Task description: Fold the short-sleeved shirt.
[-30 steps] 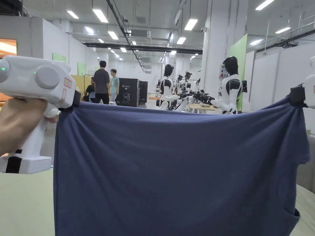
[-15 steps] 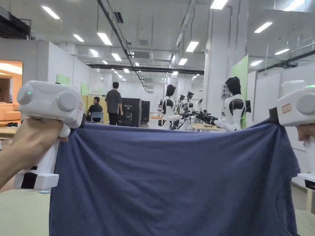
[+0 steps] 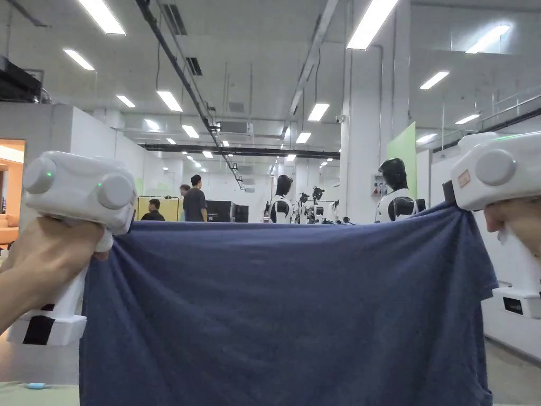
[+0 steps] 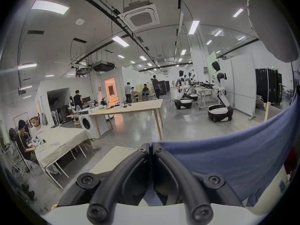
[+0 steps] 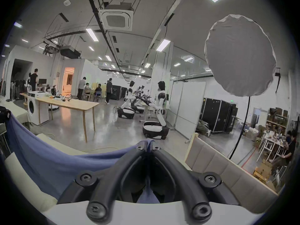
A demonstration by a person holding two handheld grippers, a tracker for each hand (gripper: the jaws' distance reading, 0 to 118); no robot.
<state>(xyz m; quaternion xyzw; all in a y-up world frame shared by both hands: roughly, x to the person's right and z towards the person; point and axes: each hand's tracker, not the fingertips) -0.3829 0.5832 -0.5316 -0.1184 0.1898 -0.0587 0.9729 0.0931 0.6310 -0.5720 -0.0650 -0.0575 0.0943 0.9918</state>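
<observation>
A dark blue short-sleeved shirt (image 3: pixel 285 312) hangs spread wide in the air in front of me, held by its top edge. My left gripper (image 3: pixel 128 222) is shut on the shirt's upper left corner, and in the left gripper view the cloth (image 4: pixel 227 160) is pinched between the black jaws of that gripper (image 4: pixel 151 147). My right gripper (image 3: pixel 449 198) is shut on the upper right corner; the right gripper view shows fabric (image 5: pixel 48 155) clamped in its gripper (image 5: pixel 148 145). A short sleeve (image 3: pixel 483 269) droops at the right side.
A beige-covered table (image 3: pixel 21 394) lies low beneath the shirt. Beyond are wooden tables (image 4: pixel 129 108), a washing machine (image 4: pixel 86 123), white humanoid robots (image 5: pixel 159 101), black cases (image 5: pixel 219 114), a padded bench (image 5: pixel 219 160), a round lamp diffuser (image 5: pixel 240 56) and several people.
Both grippers have carried the shirt higher off the table, and the right gripper has come inward. The head view has tilted up toward the ceiling.
</observation>
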